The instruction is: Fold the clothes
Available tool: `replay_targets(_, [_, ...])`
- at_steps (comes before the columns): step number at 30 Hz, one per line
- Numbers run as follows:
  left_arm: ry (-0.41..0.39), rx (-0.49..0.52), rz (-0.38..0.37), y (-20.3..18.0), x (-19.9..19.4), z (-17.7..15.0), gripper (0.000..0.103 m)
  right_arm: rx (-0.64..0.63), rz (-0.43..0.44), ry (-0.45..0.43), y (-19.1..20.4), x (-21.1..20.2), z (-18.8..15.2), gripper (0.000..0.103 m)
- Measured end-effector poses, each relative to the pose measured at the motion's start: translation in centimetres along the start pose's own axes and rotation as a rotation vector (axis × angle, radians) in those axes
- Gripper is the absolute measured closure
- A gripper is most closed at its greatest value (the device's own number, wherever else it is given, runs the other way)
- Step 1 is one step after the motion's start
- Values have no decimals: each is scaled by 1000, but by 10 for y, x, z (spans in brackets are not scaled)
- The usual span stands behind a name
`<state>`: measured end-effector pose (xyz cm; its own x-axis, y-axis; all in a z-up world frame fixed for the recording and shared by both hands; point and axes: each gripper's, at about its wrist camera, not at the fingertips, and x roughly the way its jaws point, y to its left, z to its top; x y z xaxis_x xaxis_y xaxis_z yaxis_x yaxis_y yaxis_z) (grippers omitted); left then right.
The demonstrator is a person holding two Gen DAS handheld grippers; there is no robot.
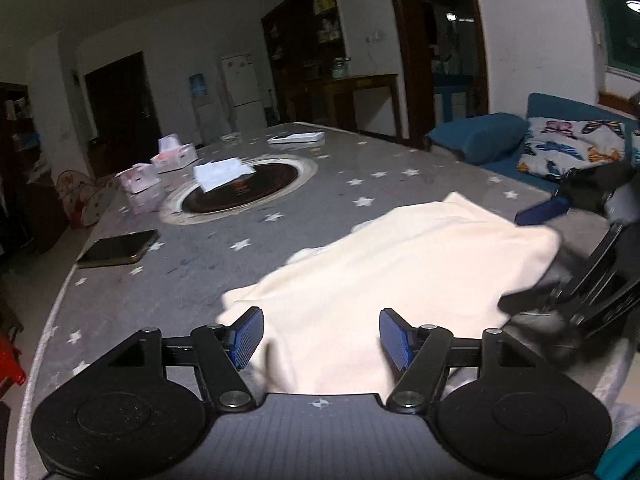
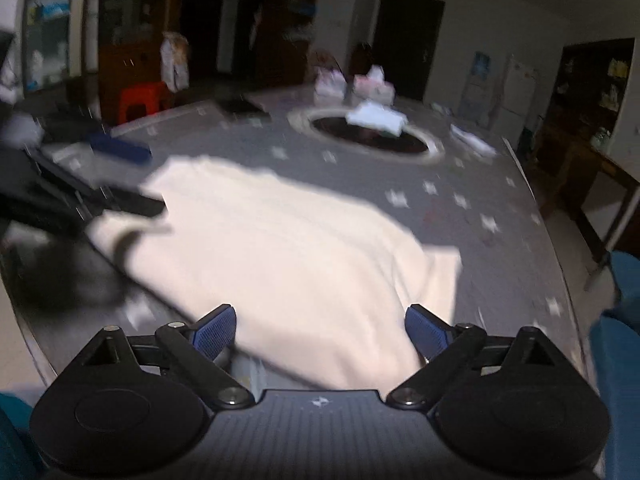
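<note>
Both claws, left claw (image 1: 322, 338) and right claw (image 2: 320, 330), gape apart, cream garment (image 1: 400, 264) lying unpinched between each.

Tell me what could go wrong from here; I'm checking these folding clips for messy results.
1. Both the left gripper and the right gripper stand open over the cream garment, so its loose, uneven fold may slump.
2. The garment lies close to the table's near edge; a tug could drag it off.
3. The two grippers sit close together and might collide on the next grasp.
</note>
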<state>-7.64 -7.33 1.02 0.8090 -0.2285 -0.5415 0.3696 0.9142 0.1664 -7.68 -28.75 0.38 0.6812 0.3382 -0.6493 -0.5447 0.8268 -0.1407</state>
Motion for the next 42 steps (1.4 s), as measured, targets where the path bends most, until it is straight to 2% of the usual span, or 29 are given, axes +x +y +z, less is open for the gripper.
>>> replay_targets(3, [-6, 30, -18, -10, 2, 2, 36, 16, 5, 6, -4, -5, -6, 8])
replay_targets(7, [-17, 30, -34, -16, 6, 6, 36, 97, -6, -42, -21, -22, -1, 6])
replay_targets(11, [-6, 36, -38, -22, 15, 6, 36, 129, -78, -57, -34, -20, 1, 2])
replay_targets(13, [11, 45, -40, -25, 19, 1, 36, 115, -110, -41, -37, -12, -2, 2])
replay_targets(17, [15, 43, -43, -24, 16, -3, 36, 90, -114, 3, -37, -3, -10, 0])
replay_targets(24, [-13, -30, -1, -2, 3, 5, 36, 103, -141, -72, -41, -8, 10, 0])
replay_targets(26, [3, -51, 15, 4, 4, 2, 36, 126, -152, -66, -46, 2, 12, 0])
replay_targets(29, [41, -70, 33, 10, 8, -6, 36, 157, -152, -5, -53, 22, 9, 0])
replay_targets(32, [55, -96, 33, 17, 6, -10, 36, 153, -151, -10, -55, 22, 10, 0])
replay_targets(36, [36, -134, 43, 28, 2, -8, 36, 144, -192, -34, -59, 21, 19, 0])
replay_targets(42, [85, -212, 43, 41, 12, -17, 36, 137, -205, -5, -64, 34, 18, 0])
